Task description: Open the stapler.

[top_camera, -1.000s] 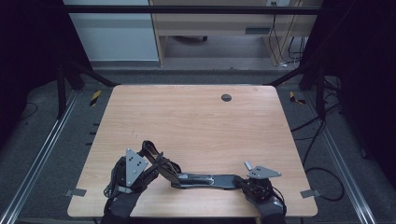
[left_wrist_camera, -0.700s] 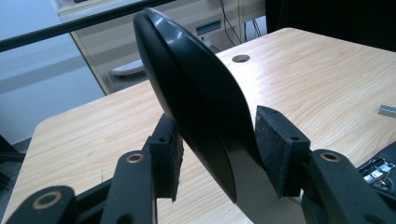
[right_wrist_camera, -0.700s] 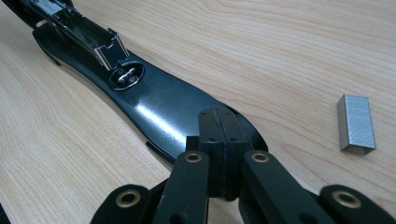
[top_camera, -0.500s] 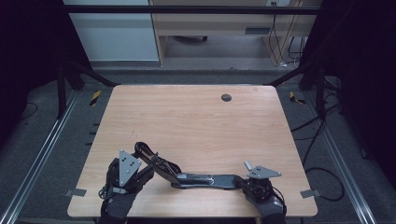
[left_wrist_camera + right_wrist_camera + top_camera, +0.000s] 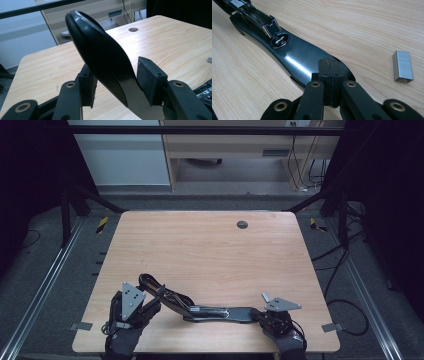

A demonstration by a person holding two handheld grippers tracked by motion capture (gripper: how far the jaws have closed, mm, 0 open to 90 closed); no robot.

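A black stapler [image 5: 215, 311] lies swung open near the table's front edge. Its base [image 5: 297, 55] rests flat, and the metal magazine [image 5: 254, 17] shows above it. The lid [image 5: 100, 50] tilts up to the left. My left gripper [image 5: 155, 302] has the lid between its pads [image 5: 150, 80]. Its jaws have just been opening, and the pads stand close beside the lid without squeezing it. My right gripper [image 5: 329, 62] is shut with nothing between its pads, its tips set on the base's near end [image 5: 257, 314]. A strip of staples [image 5: 402, 66] lies on the wood just right of it.
The wooden table [image 5: 210, 255] has a round cable hole [image 5: 242, 224] near its far edge. Metal rails run along both sides on the floor. Cables lie on the floor at the right, and a desk stands beyond the table.
My left gripper has drifted slightly left with the raised lid, and its jaws stand wider. The right gripper and the stapler's base have not moved.
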